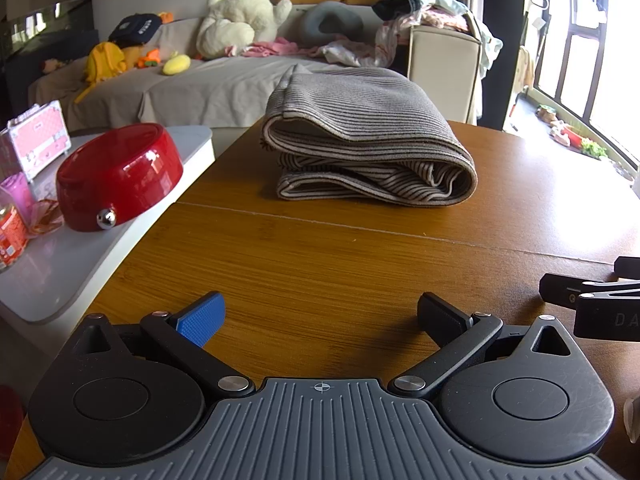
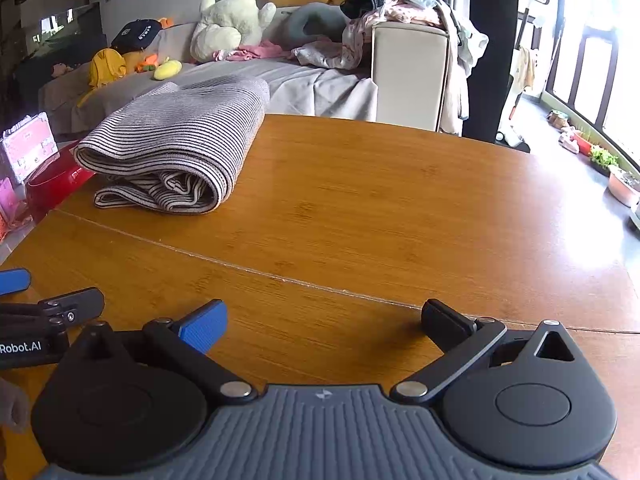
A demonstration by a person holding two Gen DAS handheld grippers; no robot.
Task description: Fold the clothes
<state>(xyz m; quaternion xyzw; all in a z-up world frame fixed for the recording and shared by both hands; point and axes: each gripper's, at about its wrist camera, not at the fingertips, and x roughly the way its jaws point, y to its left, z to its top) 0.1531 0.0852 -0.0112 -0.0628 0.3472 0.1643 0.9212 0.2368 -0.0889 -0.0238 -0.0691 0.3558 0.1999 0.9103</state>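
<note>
A grey-and-black striped knit garment (image 1: 372, 136) is seen already folded into a thick bundle on the far left of the wooden counter (image 1: 320, 264). Left gripper (image 1: 320, 320) and right gripper (image 2: 324, 320) are held near, fingers spread, empty. Further unfolded clothes (image 2: 400, 12) are heaped on the sofa arm, far right.

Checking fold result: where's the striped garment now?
The folded striped garment lies on the wooden table at its far side, ahead of both open hand-held grippers, with the red bowl on its left.

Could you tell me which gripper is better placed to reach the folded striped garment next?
Left, probably. The left gripper faces the folded striped garment almost straight ahead; from the right gripper it lies off to the left. Both are open and empty.
</note>
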